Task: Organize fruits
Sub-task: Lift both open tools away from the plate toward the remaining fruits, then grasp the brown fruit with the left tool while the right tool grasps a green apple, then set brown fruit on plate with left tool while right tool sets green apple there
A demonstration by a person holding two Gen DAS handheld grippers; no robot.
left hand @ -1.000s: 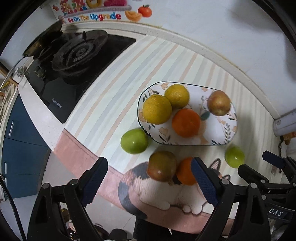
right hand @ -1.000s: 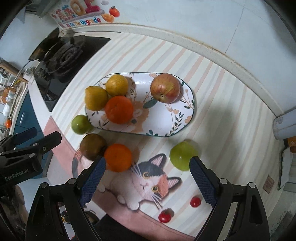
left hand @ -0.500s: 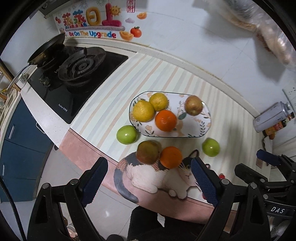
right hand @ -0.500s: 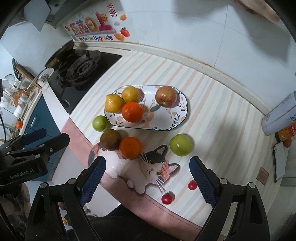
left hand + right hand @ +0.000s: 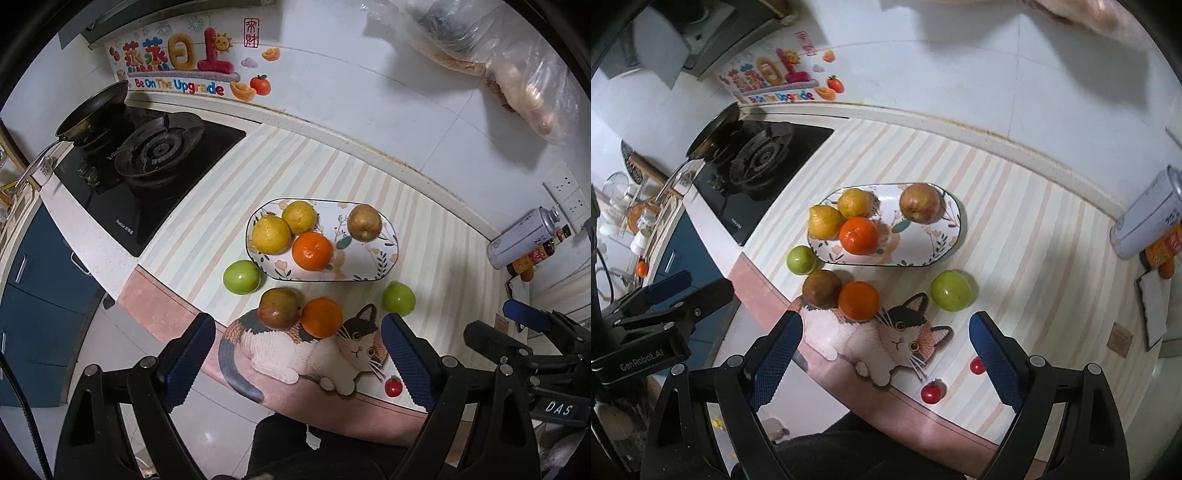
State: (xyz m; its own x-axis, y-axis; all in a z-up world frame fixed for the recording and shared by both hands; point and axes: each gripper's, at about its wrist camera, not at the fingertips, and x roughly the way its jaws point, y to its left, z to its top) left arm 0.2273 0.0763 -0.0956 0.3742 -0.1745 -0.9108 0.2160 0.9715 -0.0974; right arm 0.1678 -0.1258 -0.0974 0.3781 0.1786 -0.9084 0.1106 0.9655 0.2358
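On striped counter mat, oval floral plate (image 5: 384, 258) holds two yellow citrus (image 5: 270, 234), one orange (image 5: 311, 251), one reddish apple (image 5: 364, 222). Off plate, on mat: green apple (image 5: 242, 277) touching plate's left rim, brown-red apple (image 5: 278, 308) touching second orange (image 5: 321, 318), another green apple (image 5: 398, 298) apart at right. My left gripper (image 5: 295, 365) and right gripper (image 5: 884, 354) both spread wide, holding nothing, well above mat. Gas stove (image 5: 147, 166) far left.

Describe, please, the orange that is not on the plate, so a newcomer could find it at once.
Start at the oval flowered plate on the striped counter mat, then come toward the mat's near edge, where a cat is printed. The orange sits just behind the cat's back, touching a brownish apple. The other orange lies on the plate among the yellow fruits.
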